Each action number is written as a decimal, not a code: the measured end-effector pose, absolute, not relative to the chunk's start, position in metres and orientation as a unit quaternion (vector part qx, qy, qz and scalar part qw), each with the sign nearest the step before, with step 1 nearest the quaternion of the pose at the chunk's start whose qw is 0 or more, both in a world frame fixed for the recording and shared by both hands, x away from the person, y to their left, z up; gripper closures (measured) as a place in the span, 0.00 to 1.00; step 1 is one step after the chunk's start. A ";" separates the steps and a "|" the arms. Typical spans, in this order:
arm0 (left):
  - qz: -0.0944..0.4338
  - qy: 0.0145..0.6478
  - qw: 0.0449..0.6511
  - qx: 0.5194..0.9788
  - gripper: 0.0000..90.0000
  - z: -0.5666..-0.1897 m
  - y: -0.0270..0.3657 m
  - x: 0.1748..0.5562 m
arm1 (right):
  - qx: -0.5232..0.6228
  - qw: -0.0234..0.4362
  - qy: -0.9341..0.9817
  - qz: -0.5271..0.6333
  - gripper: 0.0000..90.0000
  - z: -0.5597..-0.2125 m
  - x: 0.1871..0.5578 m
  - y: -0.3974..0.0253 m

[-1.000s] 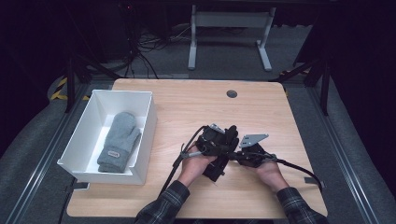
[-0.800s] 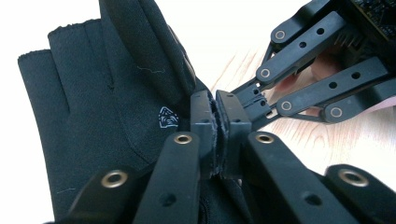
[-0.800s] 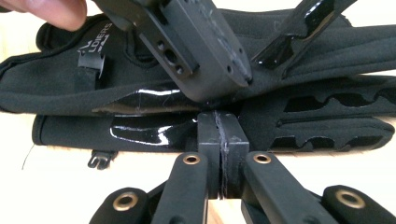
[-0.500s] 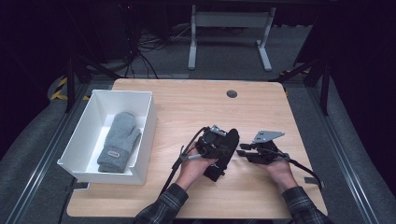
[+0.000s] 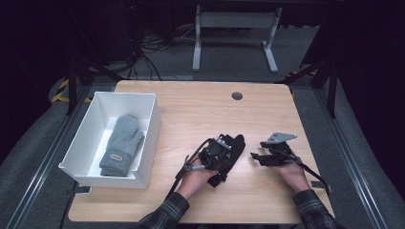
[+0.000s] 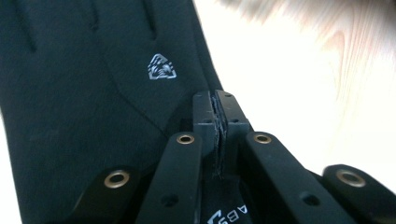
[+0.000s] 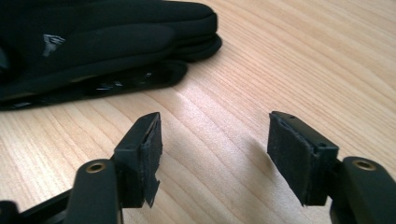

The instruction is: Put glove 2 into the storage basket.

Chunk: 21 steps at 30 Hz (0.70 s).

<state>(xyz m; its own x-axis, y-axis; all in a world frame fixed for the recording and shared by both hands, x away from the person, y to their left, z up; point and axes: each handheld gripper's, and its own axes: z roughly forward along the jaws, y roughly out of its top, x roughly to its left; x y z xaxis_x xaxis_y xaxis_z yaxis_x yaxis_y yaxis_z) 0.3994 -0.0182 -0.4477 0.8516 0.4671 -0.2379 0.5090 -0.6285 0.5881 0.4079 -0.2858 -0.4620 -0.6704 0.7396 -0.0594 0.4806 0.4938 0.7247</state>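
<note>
A black glove (image 5: 236,144) lies on the wooden table (image 5: 200,109), right of centre. My left gripper (image 5: 217,153) rests on top of it. In the left gripper view its jaws are pressed together at the glove's (image 6: 93,70) edge, beside a small white logo, so the left gripper (image 6: 217,109) is shut on it. My right gripper (image 5: 255,156) sits just to the right of the glove, apart from it. In the right gripper view the right gripper (image 7: 215,149) stands open over bare wood, with the glove (image 7: 107,42) lying ahead and to the left.
A white bin (image 5: 149,136) stands at the table's left side with a grey mitten (image 5: 122,143) lying inside. A round cable hole (image 5: 237,96) marks the far edge. Bare wood stretches behind and to the right of the grippers.
My right gripper has drawn away to the right from the glove and the left gripper, and now sits apart. The left gripper and the glove have barely moved.
</note>
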 end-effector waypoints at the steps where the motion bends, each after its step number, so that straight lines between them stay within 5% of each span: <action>1: -0.032 0.271 0.332 0.903 0.99 -0.447 -0.014 0.398 | 0.360 0.185 0.845 0.350 0.39 -0.463 0.408 -0.285; 10: -0.025 0.262 0.314 0.912 0.98 -0.444 0.014 0.388 | 0.362 0.183 0.841 0.357 0.37 -0.465 0.409 -0.285; 13: -0.014 0.253 0.315 0.915 0.87 -0.439 0.016 0.386 | 0.367 0.179 0.839 0.360 0.36 -0.466 0.410 -0.285; 21: 0.051 0.236 0.318 0.917 0.34 -0.422 0.019 0.404 | 0.367 0.179 0.835 0.368 0.33 -0.468 0.410 -0.287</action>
<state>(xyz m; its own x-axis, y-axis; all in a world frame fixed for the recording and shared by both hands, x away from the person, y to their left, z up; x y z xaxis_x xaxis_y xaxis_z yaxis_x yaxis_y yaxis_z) 0.4042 0.0191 -0.4222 0.8832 0.4656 -0.0565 0.4006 -0.6862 0.6072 0.4101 -0.2869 -0.4678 -0.6665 0.7450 -0.0278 0.4817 0.4588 0.7467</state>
